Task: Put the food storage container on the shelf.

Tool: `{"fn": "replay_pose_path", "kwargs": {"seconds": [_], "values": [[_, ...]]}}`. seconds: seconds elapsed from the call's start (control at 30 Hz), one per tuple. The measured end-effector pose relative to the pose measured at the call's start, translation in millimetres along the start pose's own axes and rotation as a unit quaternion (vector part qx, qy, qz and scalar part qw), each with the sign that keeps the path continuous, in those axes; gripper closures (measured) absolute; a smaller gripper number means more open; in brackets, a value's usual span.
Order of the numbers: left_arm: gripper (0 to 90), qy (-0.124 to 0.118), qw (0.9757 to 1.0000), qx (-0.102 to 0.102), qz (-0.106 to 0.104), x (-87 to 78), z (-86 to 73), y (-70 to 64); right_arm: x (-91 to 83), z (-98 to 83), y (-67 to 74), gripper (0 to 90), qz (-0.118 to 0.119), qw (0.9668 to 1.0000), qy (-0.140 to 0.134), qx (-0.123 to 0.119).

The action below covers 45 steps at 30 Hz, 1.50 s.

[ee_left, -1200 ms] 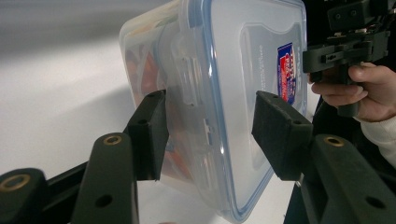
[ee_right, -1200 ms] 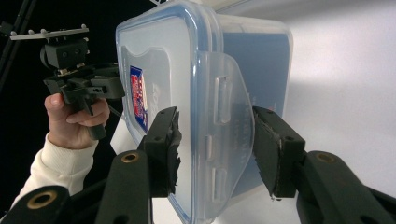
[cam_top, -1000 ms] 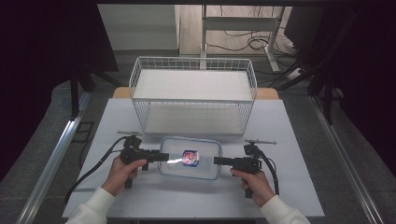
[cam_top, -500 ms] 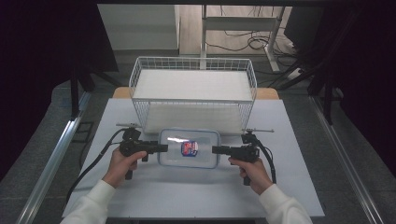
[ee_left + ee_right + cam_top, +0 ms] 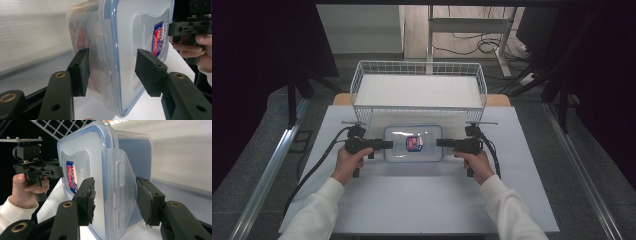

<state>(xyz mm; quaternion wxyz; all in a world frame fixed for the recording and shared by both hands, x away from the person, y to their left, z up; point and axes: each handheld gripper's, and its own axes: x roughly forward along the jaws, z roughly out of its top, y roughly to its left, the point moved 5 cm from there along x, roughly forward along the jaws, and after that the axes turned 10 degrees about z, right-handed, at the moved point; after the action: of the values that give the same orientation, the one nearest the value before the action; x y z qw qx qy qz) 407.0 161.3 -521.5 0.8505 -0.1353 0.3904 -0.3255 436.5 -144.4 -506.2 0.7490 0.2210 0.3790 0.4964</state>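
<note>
Both grippers point inward at a clear plastic box (image 5: 414, 143) that lies flat on the white table (image 5: 422, 200), just in front of a white wire basket (image 5: 419, 90). The left gripper (image 5: 387, 145) comes at the box's left short end and the right gripper (image 5: 440, 143) at its right short end, so the box sits between them, with a hand behind each.

In the left gripper view, the left gripper (image 5: 111, 72) has its jaws spread, one on each side of the box's (image 5: 130, 50) end: one pad near the tub wall, the other over the lid. The side latch (image 5: 100, 43) lies in the gap. Neither pad presses the plastic; a gap shows on the lid side, so this gripper is released.

In the right gripper view, the right gripper (image 5: 115, 200) stands likewise, jaws apart and straddling the other end of the box (image 5: 100, 170). Its latch flap (image 5: 122, 187) hangs in the gap between the pads, one pad lying over the lid and the other beside the tub. Space shows on both sides, so it too is released.

The lid has a blue rim and carries a red and blue label (image 5: 413, 143) near its middle. The other hand and gripper show beyond the box in each gripper view.
</note>
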Motion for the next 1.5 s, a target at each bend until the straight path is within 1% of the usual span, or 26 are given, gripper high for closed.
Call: {"fn": "replay_pose_path", "kwargs": {"seconds": [0.2,0.3,0.4,0.47,0.53,0.57,0.63,0.77,0.83,0.93,0.97,1.0,1.03,1.07,1.1,1.13,1.17,1.23,1.27,1.3,1.33,1.37,1.4,1.43,1.47,1.5], "values": [[47.0,0.001,1.0,-0.006,-0.003,11.1,2.3,6.4,4.5,-0.7,-15.4,49.9,-0.009,0.9998,-0.004,0.02],[47.0,-0.003,0.9999,-0.011,-0.004,14.3,4.7,7.4,4.1,0.4,-17.7,49.7,-0.009,0.9996,-0.012,0.026],[46.5,-0.005,0.9997,-0.024,-0.003,16.5,6.1,9.3,4.5,0.6,-19.7,49.4,-0.01,0.9988,-0.019,0.044],[45.9,-0.004,0.9995,-0.031,-0.003,17.2,6.4,9.8,5.2,0.9,-20.1,49.0,-0.013,0.9986,-0.023,0.046],[45.6,-0.005,0.9992,-0.041,-0.002,19.0,7.4,10.9,7.1,1.6,-20.4,48.3,-0.02,0.9978,-0.035,0.053],[45.0,-0.007,0.9984,-0.056,-0.004,20.9,8.1,11.4,7.9,2.0,-22.2,48.1,-0.024,0.9968,-0.044,0.063],[44.6,-0.008,0.998,-0.063,-0.004,21.9,8.6,11.5,8.2,2.2,-23.1,48.0,-0.026,0.9962,-0.049,0.067],[41.5,-0.008,0.9979,-0.064,-0.002,25.9,9.2,13.9,10.9,3.3,-25.0,47.5,-0.044,0.993,-0.071,0.084],[40.0,-0.007,0.9977,-0.066,-0.007,27.7,8.6,14.2,12.2,3.6,-26.3,47.0,-0.051,0.9922,-0.08,0.081],[38.1,-0.006,0.9977,-0.067,-0.008,28.2,8.2,14.5,12.1,3.5,-25.6,45.7,-0.055,0.9921,-0.08,0.079],[36.4,-0.005,0.9979,-0.064,-0.001,28.3,7.6,14.9,12.3,3.3,-24.5,41.1,-0.06,0.9921,-0.082,0.073],[33.9,-0.005,0.9979,-0.064,-0.001,28.3,7.6,14.9,12.3,3.3,-24.5,41.1,-0.06,0.9921,-0.082,0.073],[31.8,-0.008,0.9982,-0.059,0.0,26.8,7.0,14.0,12.0,2.9,-22.6,36.4,-0.076,0.9918,-0.084,0.059],[30.5,-0.008,0.9982,-0.059,0.0,26.8,7.0,14.0,12.0,2.9,-22.6,36.4,-0.076,0.9918,-0.084,0.059],[28.9,-0.014,0.9985,-0.052,0.007,22.2,6.3,11.3,10.1,1.5,-15.8,33.0,-0.089,0.9915,-0.082,0.047],[27.0,-0.014,0.9985,-0.052,0.007,22.2,6.3,11.3,10.1,1.5,-15.8,33.0,-0.089,0.9915,-0.082,0.047],[25.6,-0.024,0.9987,-0.043,0.01,15.2,6.0,7.5,6.7,0.0,-8.0,29.4,-0.112,0.9905,-0.078,0.018],[23.0,-0.027,0.9989,-0.028,0.026,4.6,4.0,5.3,0.7,-3.1,2.4,31.0,-0.129,0.9877,-0.087,-0.012],[22.5,-0.027,0.9989,-0.028,0.026,4.6,4.0,5.3,0.7,-3.1,2.4,31.0,-0.129,0.9877,-0.087,-0.012],[22.2,-0.039,0.9986,-0.021,0.03,-8.5,0.5,2.2,-6.6,-9.4,12.2,32.3,-0.139,0.9856,-0.086,-0.042],[21.8,-0.039,0.9986,-0.021,0.03,-8.5,0.5,2.2,-6.6,-9.4,12.2,32.3,-0.139,0.9856,-0.086,-0.042],[21.7,-0.047,0.9982,-0.004,0.037,-22.4,-5.1,-3.5,-13.4,-19.1,21.6,38.5,-0.149,0.9828,-0.068,-0.085],[21.5,-0.047,0.9982,-0.004,0.037,-22.4,-5.1,-3.5,-16.1,-25.0,25.8,40.6,-0.158,0.9802,-0.056,-0.105],[21.3,-0.046,0.9979,0.011,0.045,-28.3,-8.7,-7.5,-18.1,-31.4,30.0,45.3,-0.167,0.977,-0.046,-0.124],[21.3,-0.044,0.9973,0.029,0.051,-33.9,-13.2,-12.3,-18.1,-31.4,30.0,45.3,-0.167,0.977,-0.046,-0.124],[21.5,-0.04,0.9957,0.063,0.056,-43.4,-23.4,-22.8,-19.4,-45.1,39.3,53.9,-0.171,0.9719,-0.02,-0.16]]}}
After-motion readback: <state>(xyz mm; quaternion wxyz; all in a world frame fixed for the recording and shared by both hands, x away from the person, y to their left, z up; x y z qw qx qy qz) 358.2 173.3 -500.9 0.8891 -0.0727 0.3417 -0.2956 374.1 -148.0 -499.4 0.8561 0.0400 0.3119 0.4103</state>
